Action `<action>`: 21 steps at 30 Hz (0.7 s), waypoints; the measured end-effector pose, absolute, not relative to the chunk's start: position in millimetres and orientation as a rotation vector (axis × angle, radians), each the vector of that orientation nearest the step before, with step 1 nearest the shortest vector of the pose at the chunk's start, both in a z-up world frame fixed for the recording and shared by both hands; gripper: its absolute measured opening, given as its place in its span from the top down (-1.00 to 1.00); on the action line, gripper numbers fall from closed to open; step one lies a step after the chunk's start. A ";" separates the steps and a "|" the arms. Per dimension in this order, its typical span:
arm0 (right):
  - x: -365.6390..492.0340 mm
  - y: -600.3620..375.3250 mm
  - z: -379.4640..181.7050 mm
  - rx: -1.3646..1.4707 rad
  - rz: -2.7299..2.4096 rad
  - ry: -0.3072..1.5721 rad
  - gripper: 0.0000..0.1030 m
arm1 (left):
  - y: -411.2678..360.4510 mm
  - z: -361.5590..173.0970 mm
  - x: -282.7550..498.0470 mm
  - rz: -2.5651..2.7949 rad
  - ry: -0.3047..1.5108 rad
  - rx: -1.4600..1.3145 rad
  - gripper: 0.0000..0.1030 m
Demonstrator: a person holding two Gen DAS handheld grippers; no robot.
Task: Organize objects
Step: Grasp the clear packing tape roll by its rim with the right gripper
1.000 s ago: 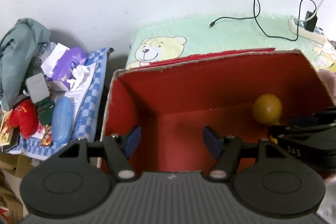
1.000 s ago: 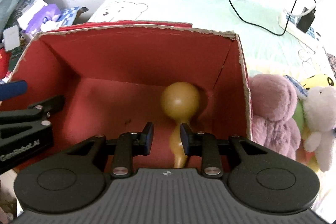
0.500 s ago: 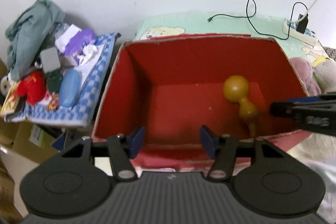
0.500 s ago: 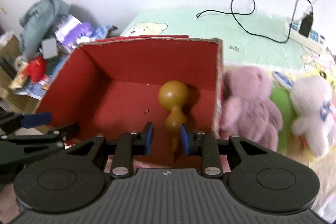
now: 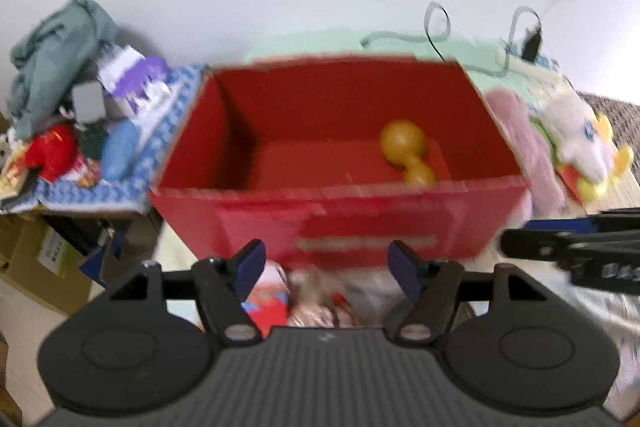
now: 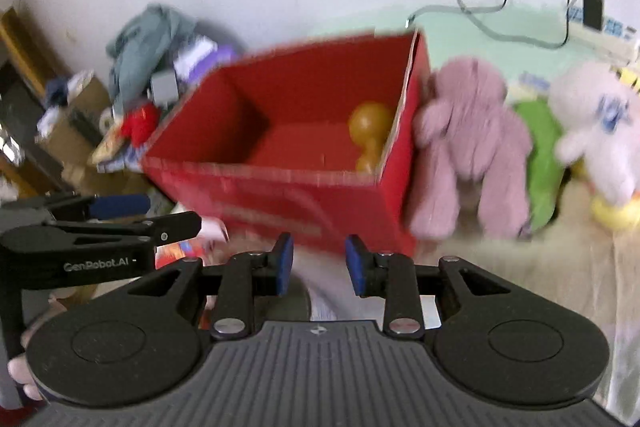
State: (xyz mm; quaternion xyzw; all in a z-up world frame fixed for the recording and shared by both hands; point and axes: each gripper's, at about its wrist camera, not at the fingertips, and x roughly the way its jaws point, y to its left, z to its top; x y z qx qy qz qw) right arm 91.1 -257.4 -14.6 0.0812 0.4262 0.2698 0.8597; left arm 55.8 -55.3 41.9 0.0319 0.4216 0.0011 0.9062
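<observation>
Red box (image 5: 340,211) at twelve o'clock, yellow gourd toy (image 5: 404,147) inside, left gripper (image 5: 326,263) jaws just widening, empty, right gripper (image 6: 319,261) jaws just parting slightly, empty

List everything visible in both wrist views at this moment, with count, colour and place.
box: one, red, open, centre of the bed
gourd: one, yellow-brown, inside the box, right side
plush toys: at least three, pink, green, white, right of the box
power strip: one, white, with a black cable, far right
cloth: one, grey-green, on the clutter pile at left
left gripper: black with blue pads, open, empty
right gripper: black with blue pads, open, empty
</observation>
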 end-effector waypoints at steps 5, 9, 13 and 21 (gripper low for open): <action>94.4 -242.7 -42.3 0.162 0.559 0.997 0.38 | -56.7 16.1 48.5 0.003 0.955 0.060 -0.32; 98.0 -235.3 -52.5 0.185 0.561 1.055 0.37 | -53.3 7.9 43.4 -0.005 0.989 0.049 -0.18; 99.0 -227.1 -58.2 0.190 0.550 1.088 0.38 | -55.4 5.0 42.8 -0.036 1.008 0.041 -0.12; 98.7 -234.3 -65.4 0.215 0.493 1.121 0.78 | -76.0 -7.1 47.1 -0.137 1.060 0.082 0.08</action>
